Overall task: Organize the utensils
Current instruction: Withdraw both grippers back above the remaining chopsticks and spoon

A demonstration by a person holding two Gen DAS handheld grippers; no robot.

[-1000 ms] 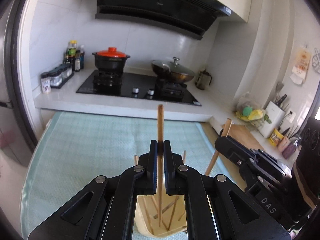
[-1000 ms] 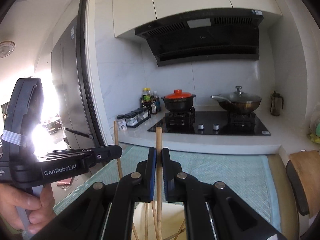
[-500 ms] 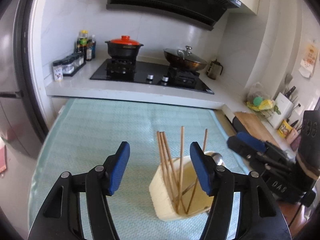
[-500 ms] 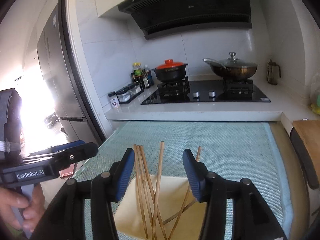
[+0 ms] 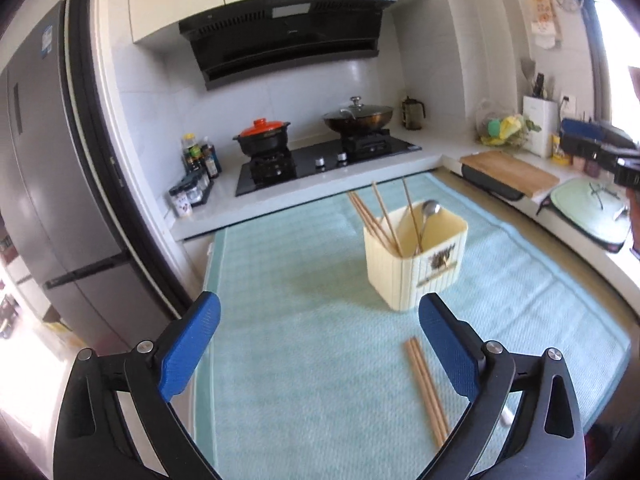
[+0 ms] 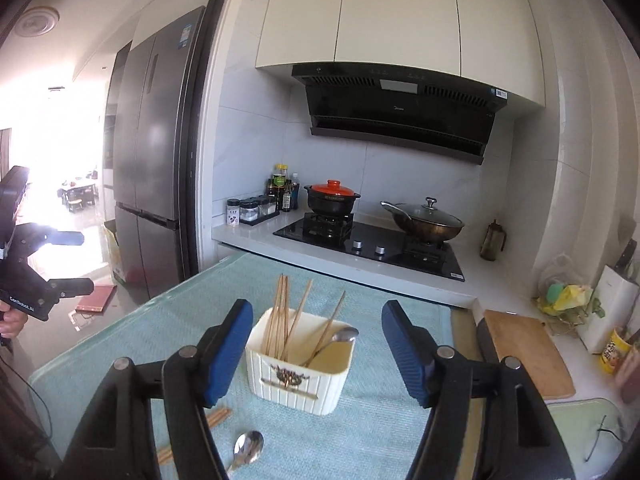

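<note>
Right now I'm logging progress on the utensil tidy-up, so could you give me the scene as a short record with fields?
holder: cream utensil holder standing on the green mat
inside holder: several chopsticks and a metal spoon
still loose: a pair of chopsticks and another spoon lying on the mat
left gripper: jaws just opened, nothing between them
right gripper: jaws just opened, nothing gripped
</note>
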